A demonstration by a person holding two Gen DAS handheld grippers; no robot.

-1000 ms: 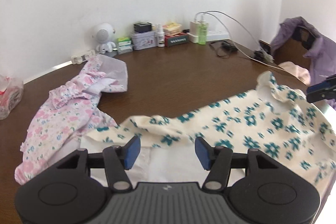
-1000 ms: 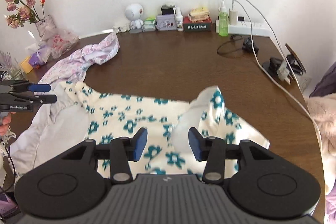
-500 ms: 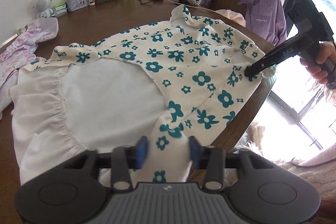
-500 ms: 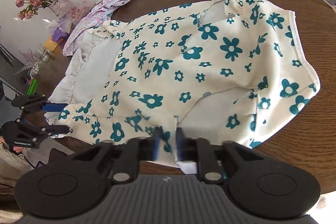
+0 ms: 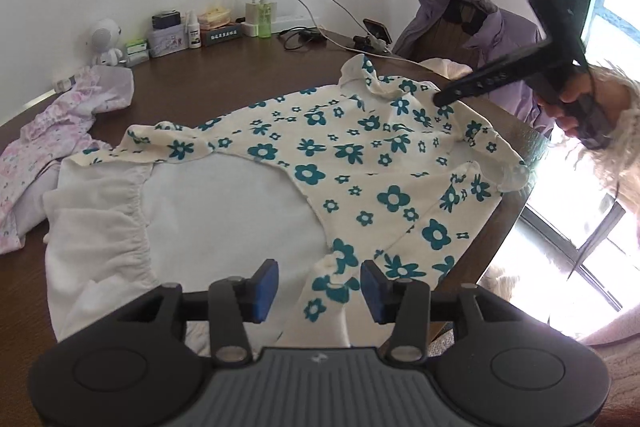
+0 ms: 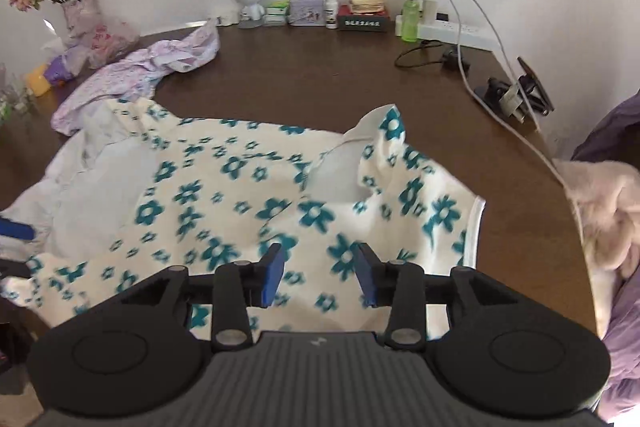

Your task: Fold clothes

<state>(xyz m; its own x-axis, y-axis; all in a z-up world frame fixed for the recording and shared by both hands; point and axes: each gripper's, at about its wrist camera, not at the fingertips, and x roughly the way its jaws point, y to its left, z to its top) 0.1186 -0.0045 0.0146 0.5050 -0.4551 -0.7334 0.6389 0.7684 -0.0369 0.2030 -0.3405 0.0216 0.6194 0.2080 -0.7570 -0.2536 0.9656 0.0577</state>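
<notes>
**Cream dress with teal flowers lay flat**

Cream cloth with teal flowers, the dress [image 5: 352, 155] lay spread on the brown surface [image 6: 320, 83]. The left gripper [image 5: 319, 286] had its jaws apart, with a strip of the dress between them. The right gripper [image 6: 319, 274] hung over the dress, jaws apart and holding nothing. A pink flowered garment [image 5: 52, 131] lay beside the dress.

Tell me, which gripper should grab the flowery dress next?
Probably the left gripper: its open jaws straddle a strip of the cream dress with teal flowers. The right gripper, also open, just hovers over flat cloth.
</notes>
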